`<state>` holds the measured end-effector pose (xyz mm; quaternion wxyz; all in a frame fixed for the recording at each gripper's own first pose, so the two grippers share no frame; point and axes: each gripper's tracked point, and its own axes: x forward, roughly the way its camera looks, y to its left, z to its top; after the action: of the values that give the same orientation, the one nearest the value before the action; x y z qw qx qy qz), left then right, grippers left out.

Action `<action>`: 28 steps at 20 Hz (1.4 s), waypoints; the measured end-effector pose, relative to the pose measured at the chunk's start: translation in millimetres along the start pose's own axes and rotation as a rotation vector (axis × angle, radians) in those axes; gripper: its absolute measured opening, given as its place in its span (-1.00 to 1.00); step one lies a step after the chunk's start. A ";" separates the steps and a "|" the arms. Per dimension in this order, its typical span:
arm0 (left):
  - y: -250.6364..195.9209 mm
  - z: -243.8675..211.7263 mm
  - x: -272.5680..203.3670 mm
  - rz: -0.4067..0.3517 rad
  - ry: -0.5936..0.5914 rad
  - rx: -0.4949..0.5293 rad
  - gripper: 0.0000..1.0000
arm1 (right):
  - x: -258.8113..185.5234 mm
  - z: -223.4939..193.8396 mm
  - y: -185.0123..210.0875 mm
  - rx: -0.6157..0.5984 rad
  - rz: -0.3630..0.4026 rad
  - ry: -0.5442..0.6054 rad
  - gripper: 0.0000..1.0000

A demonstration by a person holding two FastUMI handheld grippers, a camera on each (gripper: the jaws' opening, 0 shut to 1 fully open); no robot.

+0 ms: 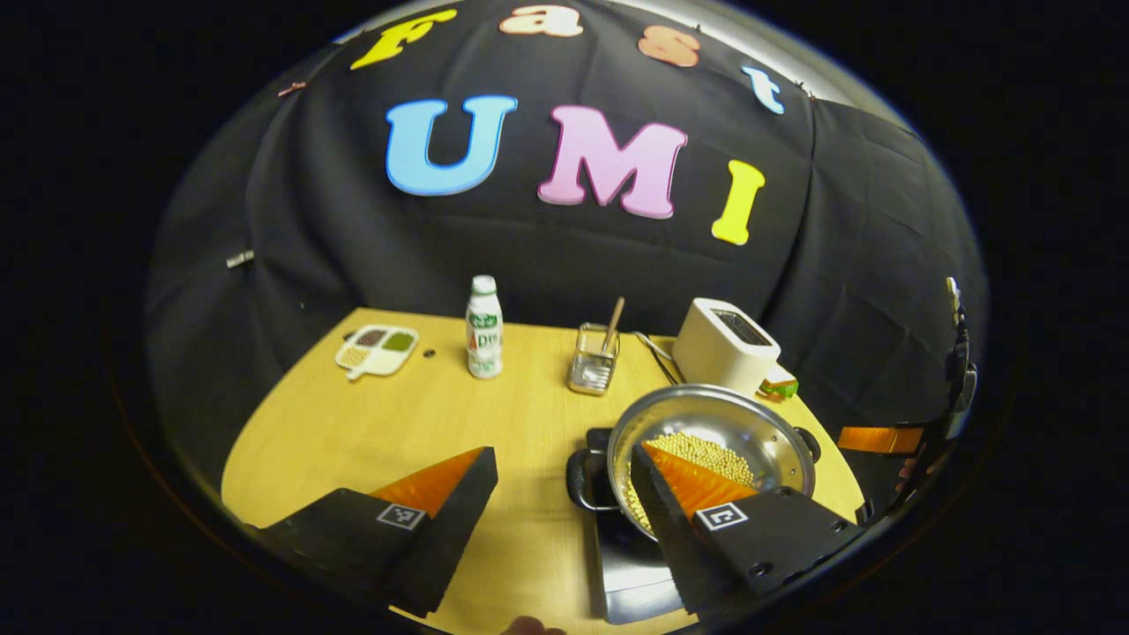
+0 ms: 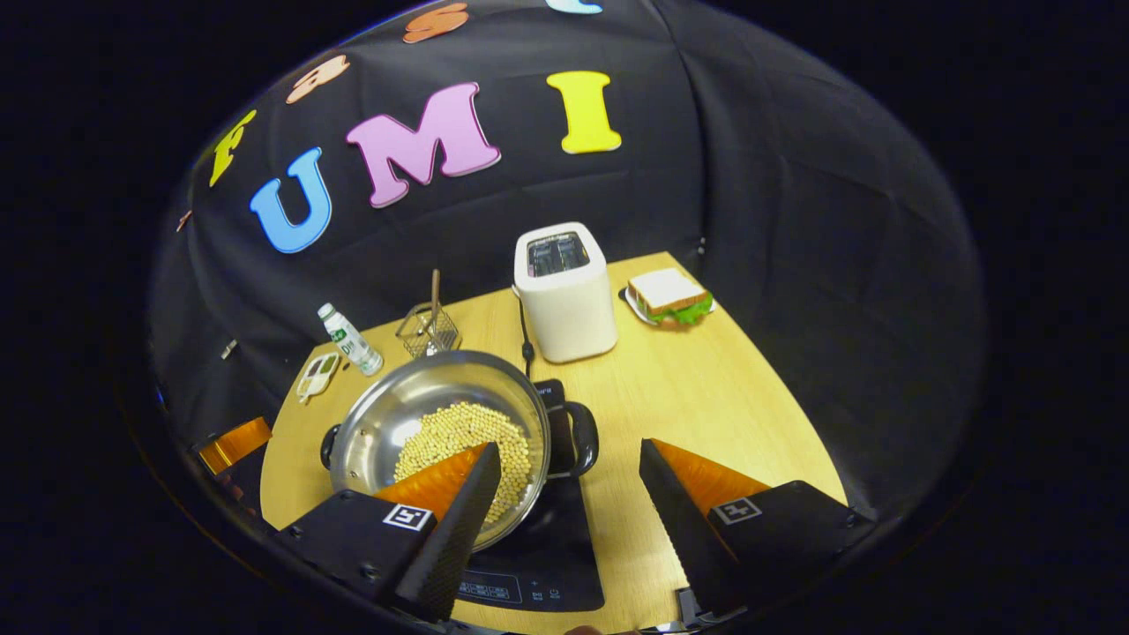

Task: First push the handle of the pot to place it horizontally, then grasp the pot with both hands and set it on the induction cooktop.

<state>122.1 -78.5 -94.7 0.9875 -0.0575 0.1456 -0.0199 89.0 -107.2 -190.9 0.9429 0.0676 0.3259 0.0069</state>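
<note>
Pot (image 2: 414, 423) on cooktop (image 2: 551, 564) | left tongs (image 1: 564, 481) agape | right tongs (image 2: 569, 472) agape

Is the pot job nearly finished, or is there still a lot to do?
Nearly finished, it seems. The pot of beans already sits on the cooktop, handles out to each side. The left gripper and right gripper are open around those handles, gripping nothing. Only pulling away looks left.

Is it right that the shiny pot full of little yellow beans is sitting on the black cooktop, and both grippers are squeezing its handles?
Not quite. The pot of beans does sit on the cooktop, but neither gripper squeezes a handle. The right gripper view shows the right gripper open around one handle; the left gripper view shows the left gripper open around the other.
</note>
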 end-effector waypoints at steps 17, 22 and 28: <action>36.2 9.8 -195.7 0.197 -0.409 0.015 0.90 | -180.6 17.9 7.7 -0.092 -0.021 -0.626 0.97; 19.9 -10.0 -204.6 0.193 -0.382 -0.001 0.91 | -197.8 8.0 10.1 -0.092 -0.005 -0.665 0.97; 14.1 0.1 -212.3 0.196 -0.404 0.017 0.91 | -204.1 14.2 22.6 -0.108 0.035 -0.686 0.97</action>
<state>-80.7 -52.6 -35.7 0.9942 -0.0375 -0.0503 0.0870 -62.2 -98.3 -51.7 0.9995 0.0217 -0.0118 0.0172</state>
